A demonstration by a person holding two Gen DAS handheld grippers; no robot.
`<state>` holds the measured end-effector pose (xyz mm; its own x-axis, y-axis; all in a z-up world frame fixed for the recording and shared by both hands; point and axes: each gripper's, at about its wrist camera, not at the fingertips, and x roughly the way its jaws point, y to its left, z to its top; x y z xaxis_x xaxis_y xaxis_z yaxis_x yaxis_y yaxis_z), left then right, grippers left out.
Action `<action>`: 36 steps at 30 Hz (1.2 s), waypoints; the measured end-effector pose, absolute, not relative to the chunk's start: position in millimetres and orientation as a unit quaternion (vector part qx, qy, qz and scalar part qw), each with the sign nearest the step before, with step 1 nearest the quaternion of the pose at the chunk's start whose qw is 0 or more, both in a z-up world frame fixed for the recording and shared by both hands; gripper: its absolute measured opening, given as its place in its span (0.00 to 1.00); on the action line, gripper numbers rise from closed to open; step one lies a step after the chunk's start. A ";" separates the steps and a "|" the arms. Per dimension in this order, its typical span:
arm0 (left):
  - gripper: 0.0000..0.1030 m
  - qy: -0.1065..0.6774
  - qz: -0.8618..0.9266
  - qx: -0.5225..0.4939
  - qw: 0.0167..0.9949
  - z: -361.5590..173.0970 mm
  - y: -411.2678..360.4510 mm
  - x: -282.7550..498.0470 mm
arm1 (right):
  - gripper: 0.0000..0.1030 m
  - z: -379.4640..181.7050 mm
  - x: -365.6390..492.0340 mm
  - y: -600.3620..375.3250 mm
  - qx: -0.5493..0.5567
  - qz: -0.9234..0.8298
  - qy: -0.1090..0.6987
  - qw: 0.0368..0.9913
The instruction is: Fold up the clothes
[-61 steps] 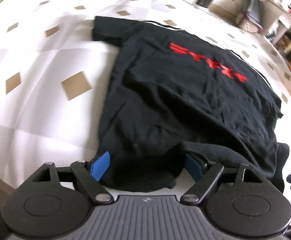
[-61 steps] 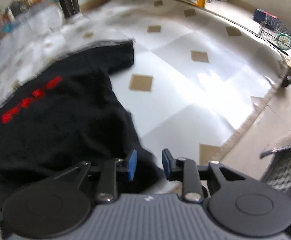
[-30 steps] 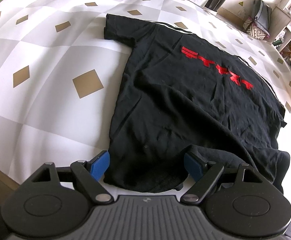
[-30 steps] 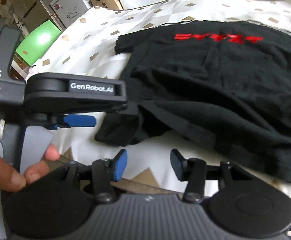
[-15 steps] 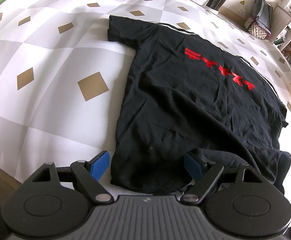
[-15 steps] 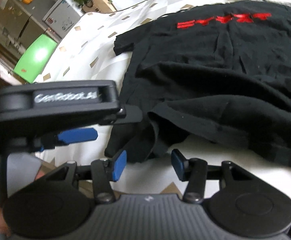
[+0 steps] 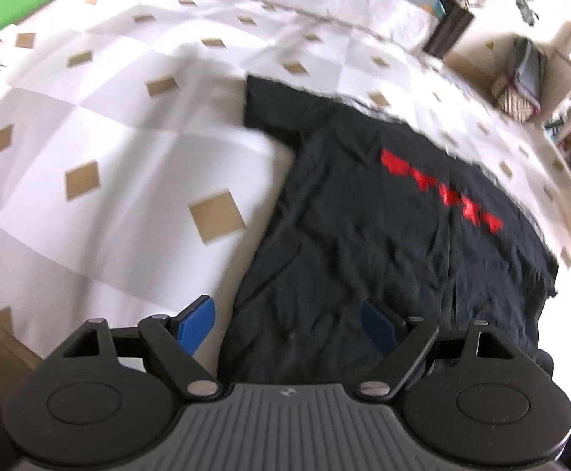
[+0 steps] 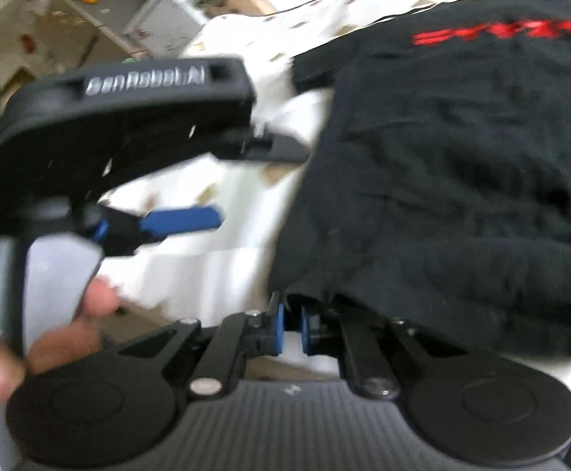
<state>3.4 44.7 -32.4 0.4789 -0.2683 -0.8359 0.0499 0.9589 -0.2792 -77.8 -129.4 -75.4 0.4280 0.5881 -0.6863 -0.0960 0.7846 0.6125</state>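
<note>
A bed (image 7: pixel 136 125) spread with a white and pale grey quilted cover, dotted with tan diamond patches, fills both views, with shelves and clutter blurred behind. The left tool (image 7: pixel 287 324) is held with its blue ribbed pads (image 7: pixel 197 324) set wide apart above the near hem, nothing gripped between them. The right tool (image 8: pixel 292 327) has just been closing, and its blue pads (image 8: pixel 279 327) are drawn almost together, just under the hem's drooping edge; whether cloth is pinched cannot be told through the blur. Beyond the tools a black T-shirt (image 7: pixel 383 243) of soft, creased knit is laid flat on the cover, a blocky red print (image 7: pixel 442 190) across its chest and one short sleeve (image 7: pixel 277 98) spread outward. In the right view a hand (image 8: pixel 50 337) is seen wrapped round the left tool's grey handle.
</note>
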 end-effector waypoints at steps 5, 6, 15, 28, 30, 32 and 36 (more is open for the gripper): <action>0.83 0.483 -0.084 -0.109 0.865 -20.6 55.5 2.2 | 0.18 -84.3 -77.8 -136.7 0.299 0.226 0.515 0.771; 0.83 0.481 -0.082 -0.108 0.866 -19.0 57.4 1.9 | 0.20 -80.2 -79.3 -135.6 0.284 0.234 0.513 0.776; 0.83 0.493 -0.084 -0.145 0.853 -20.3 66.5 3.2 | 0.32 -48.1 -99.1 -113.3 0.103 0.248 0.491 0.828; 0.84 0.512 -0.071 -0.117 0.848 -11.5 76.5 8.3 | 0.31 -46.5 -94.8 -73.4 -0.043 0.306 0.445 0.840; 0.84 0.511 -0.069 -0.123 0.848 -11.2 78.6 9.2 | 0.31 -51.0 -93.9 -64.8 -0.072 0.310 0.438 0.841; 0.84 0.512 -0.065 -0.129 0.846 -12.0 81.3 10.2 | 0.31 -55.5 -93.5 -57.2 -0.100 0.313 0.433 0.839; 0.84 0.511 -0.054 -0.140 0.847 -14.2 86.9 11.7 | 0.31 -66.4 -91.8 -45.6 -0.149 0.306 0.430 0.836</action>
